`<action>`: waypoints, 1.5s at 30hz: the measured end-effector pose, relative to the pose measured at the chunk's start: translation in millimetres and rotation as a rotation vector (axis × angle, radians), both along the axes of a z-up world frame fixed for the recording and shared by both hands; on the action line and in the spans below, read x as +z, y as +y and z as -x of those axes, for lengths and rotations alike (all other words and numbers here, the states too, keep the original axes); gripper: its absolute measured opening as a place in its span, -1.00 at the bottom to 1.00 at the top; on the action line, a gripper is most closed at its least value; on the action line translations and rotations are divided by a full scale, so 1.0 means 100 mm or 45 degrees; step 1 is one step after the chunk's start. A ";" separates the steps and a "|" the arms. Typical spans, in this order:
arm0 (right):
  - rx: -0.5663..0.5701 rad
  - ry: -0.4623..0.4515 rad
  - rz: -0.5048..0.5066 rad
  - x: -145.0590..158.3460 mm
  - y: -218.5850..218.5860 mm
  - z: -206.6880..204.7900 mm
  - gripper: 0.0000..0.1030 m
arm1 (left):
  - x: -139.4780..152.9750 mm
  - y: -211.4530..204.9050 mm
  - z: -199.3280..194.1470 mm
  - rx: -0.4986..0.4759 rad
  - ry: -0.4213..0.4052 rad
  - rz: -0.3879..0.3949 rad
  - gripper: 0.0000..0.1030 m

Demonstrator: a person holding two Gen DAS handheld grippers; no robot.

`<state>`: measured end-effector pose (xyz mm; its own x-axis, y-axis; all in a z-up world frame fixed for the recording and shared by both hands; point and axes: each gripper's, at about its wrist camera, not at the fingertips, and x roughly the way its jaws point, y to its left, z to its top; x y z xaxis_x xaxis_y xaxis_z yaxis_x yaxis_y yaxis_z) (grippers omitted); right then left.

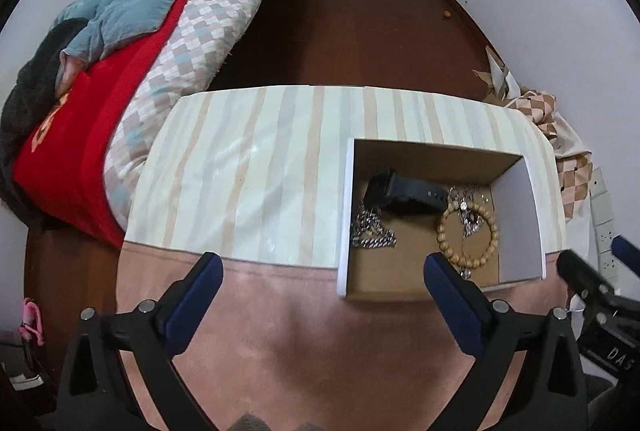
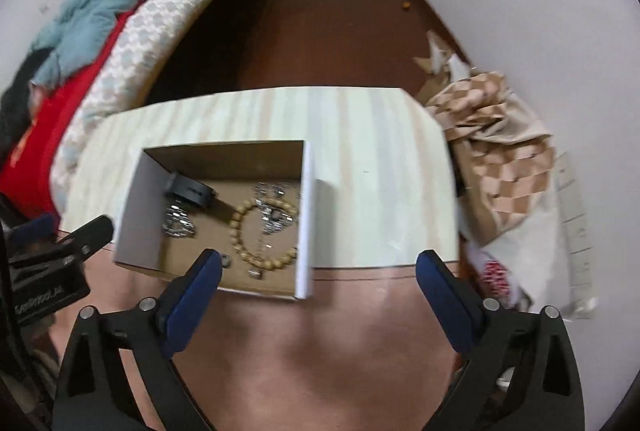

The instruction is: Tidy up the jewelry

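Observation:
An open cardboard box (image 1: pixel 516 223) (image 2: pixel 136 215) with white outer walls sits on the table. Inside lie a black watch (image 1: pixel 404 193) (image 2: pixel 192 191), a silver chain (image 1: pixel 370 231) (image 2: pixel 178 225), a wooden bead bracelet (image 1: pixel 468 231) (image 2: pixel 256 235) and a tangle of silver jewelry (image 1: pixel 466 209) (image 2: pixel 276 215). My left gripper (image 1: pixel 322 271) is open and empty, just before the box's near left corner. My right gripper (image 2: pixel 320 267) is open and empty, over the box's near right corner. The right gripper shows at the left view's right edge (image 1: pixel 592 287).
The table has a striped cream cloth (image 1: pixel 248 167) (image 2: pixel 380 167) and a pink cloth (image 1: pixel 304 343) (image 2: pixel 320 351) nearer me. A bed (image 1: pixel 132 47) with bedding stands to the left. Checked fabric and bags (image 2: pixel 500 159) lie on the right by the wall.

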<state>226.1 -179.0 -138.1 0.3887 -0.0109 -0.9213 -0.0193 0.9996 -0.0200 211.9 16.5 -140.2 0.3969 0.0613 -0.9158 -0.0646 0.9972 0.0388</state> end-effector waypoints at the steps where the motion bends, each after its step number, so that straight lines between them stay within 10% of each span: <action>1: -0.003 -0.008 0.010 0.01 -0.01 0.02 0.95 | 0.02 0.00 0.03 0.000 -0.003 -0.003 0.99; 30: -0.019 -0.456 0.005 2.06 -0.06 1.86 0.97 | 1.81 -0.05 1.65 0.006 -0.402 0.023 0.99; 45: -0.016 -0.557 -0.012 2.59 -0.09 2.42 1.00 | 2.17 -0.12 2.10 -0.031 -0.460 0.073 0.99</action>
